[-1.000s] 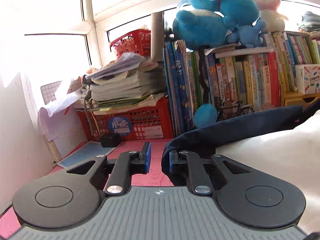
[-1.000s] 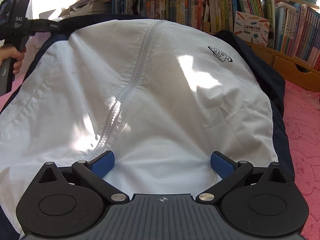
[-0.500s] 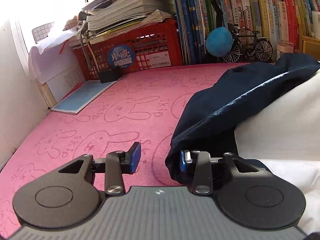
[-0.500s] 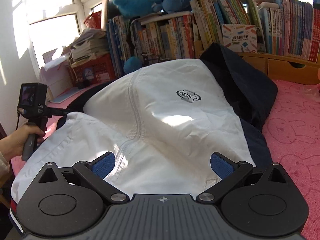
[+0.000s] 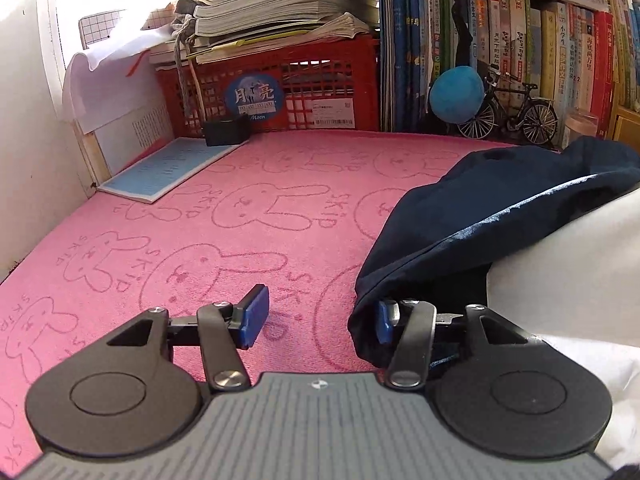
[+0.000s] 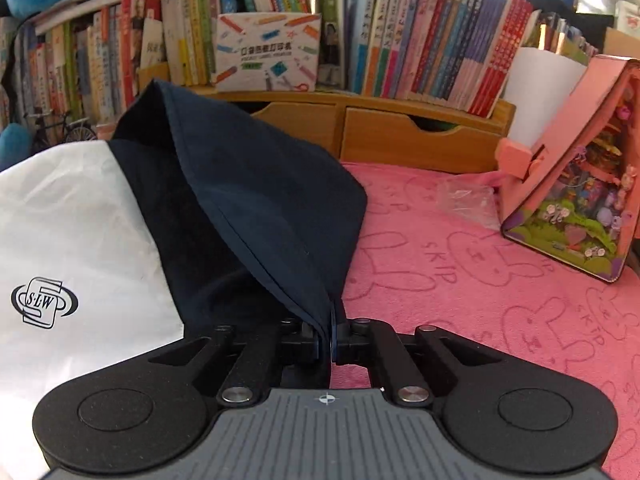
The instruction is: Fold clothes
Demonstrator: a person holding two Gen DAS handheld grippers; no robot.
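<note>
The white-and-navy jacket (image 6: 80, 240) lies on my pink rabbit-print table (image 5: 200, 220), its navy edge pinched tight in my right hand-held gripper (image 6: 332, 338), while my left hand-held gripper (image 5: 320, 320) gapes wide, its right finger tucked under navy cloth.

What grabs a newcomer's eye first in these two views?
Probably the white and navy jacket spread on the pink bunny-print blanket, its navy sleeve pinched in the closed right gripper. The left gripper sits open at the jacket's other navy edge. Behind, packed books and a red basket under paper stacks crowd the back.
</note>
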